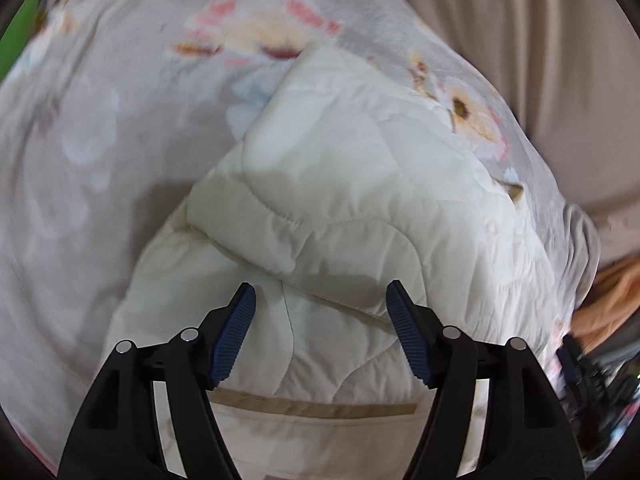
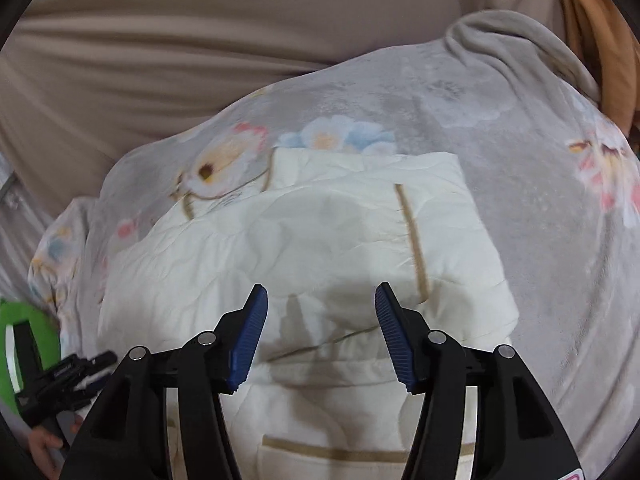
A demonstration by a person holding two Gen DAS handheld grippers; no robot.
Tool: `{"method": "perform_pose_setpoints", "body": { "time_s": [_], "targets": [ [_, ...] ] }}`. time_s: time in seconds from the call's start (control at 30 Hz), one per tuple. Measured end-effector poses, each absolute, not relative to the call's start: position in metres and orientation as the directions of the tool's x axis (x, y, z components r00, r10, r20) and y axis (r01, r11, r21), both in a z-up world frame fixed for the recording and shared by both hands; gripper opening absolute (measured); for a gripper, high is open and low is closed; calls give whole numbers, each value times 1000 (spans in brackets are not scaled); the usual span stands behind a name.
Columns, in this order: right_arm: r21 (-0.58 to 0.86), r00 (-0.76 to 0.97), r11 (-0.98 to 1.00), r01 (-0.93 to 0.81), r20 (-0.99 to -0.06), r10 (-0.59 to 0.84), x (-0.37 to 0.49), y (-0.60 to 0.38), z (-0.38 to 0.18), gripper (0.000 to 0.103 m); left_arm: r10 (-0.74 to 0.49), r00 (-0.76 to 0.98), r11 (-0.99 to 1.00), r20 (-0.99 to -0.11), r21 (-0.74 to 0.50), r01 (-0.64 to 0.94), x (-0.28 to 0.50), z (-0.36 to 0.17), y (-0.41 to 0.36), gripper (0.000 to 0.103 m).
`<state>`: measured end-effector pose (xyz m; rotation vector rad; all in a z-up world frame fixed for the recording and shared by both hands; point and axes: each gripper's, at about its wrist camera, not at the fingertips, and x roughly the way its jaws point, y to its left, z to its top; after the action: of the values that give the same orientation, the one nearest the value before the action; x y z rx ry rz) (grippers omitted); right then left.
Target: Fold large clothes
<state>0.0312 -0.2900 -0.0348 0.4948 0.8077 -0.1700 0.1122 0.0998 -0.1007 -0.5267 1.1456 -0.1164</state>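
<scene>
Left gripper [image 1: 321,300]: nearest our left camera; we see its blue pads [image 1: 234,334] standing apart with nothing clamped, only the jacket's cloth showing below the gap.
Jacket [image 1: 340,208]: cream and quilted, folded into a bundle on the blanket; in our left view one flap lies doubled over the rest, and a tan pocket strip [image 1: 312,404] runs across just under the jaws.
Blanket [image 1: 100,120]: grey with pink, yellow and blue flowers, spread under the jacket on every side.
Sheet [image 1: 520,40]: beige and creased, beyond the blanket's far edge.
Orange cloth [image 1: 612,292]: at the right rim of our left view, beside the blanket.
Right gripper [image 2: 321,298]: we see its pads [image 2: 248,344] apart too, gripping nothing, with the jacket beneath.
Tan trim [image 2: 412,236]: a line running away from us on the jacket's right half, in our right view.
Hand [image 2: 44,446]: low at the left edge of our right view, holding the other gripper's black handle.
</scene>
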Motion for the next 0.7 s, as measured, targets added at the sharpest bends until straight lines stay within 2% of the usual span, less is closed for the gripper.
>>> {"method": "perform_pose_setpoints", "body": {
  "time_s": [0.03, 0.07, 0.13, 0.17, 0.2, 0.23, 0.27, 0.33, 0.43, 0.5, 0.57, 0.63, 0.7],
  "targets": [
    [379, 685, 853, 358, -728, 37, 28, -300, -38, 56, -368, 414, 857, -832, -477, -197, 114, -104, 103, 76],
    [394, 678, 828, 400, -735, 23, 27, -311, -43, 57, -378, 412, 844, -829, -492, -214, 114, -106, 105, 77],
    [415, 653, 785, 460, -757, 18, 30, -329, -57, 58, -398, 412, 822, -820, -518, -238, 120, -112, 109, 77],
    [434, 638, 771, 466, -769, 48, 37, -334, -66, 58, -404, 417, 814, -815, -527, -243, 123, -113, 110, 73],
    [445, 625, 769, 459, -777, 76, 43, -334, -71, 56, -410, 432, 805, -803, -542, -243, 126, -112, 111, 67],
    [457, 617, 773, 440, -779, 110, 51, -331, -76, 42, -416, 439, 801, -796, -549, -237, 129, -111, 111, 51],
    [461, 609, 785, 414, -781, 138, 60, -325, -77, 10, -417, 440, 803, -795, -549, -231, 133, -109, 111, 36],
    [489, 655, 801, 346, -737, 167, 65, -314, -58, 10, -419, 467, 805, -778, -556, -204, 138, -97, 113, 15],
    [536, 793, 821, 197, -579, 188, 50, -301, 1, 9, -388, 568, 825, -726, -548, -137, 135, -60, 120, 10],
    [505, 833, 851, 145, -526, 170, 40, -297, 24, 9, -340, 607, 859, -718, -499, -109, 132, -46, 120, 10],
    [467, 775, 861, 201, -614, 152, 50, -304, -4, 8, -316, 575, 887, -755, -450, -104, 140, -59, 114, 10],
    [444, 623, 833, 331, -765, 161, 67, -317, -70, 8, -284, 487, 917, -826, -382, -115, 149, -95, 103, 9],
    [431, 596, 830, 355, -788, 154, 62, -317, -91, 8, -257, 469, 933, -845, -343, -106, 145, -111, 93, 9]
  ]
}}
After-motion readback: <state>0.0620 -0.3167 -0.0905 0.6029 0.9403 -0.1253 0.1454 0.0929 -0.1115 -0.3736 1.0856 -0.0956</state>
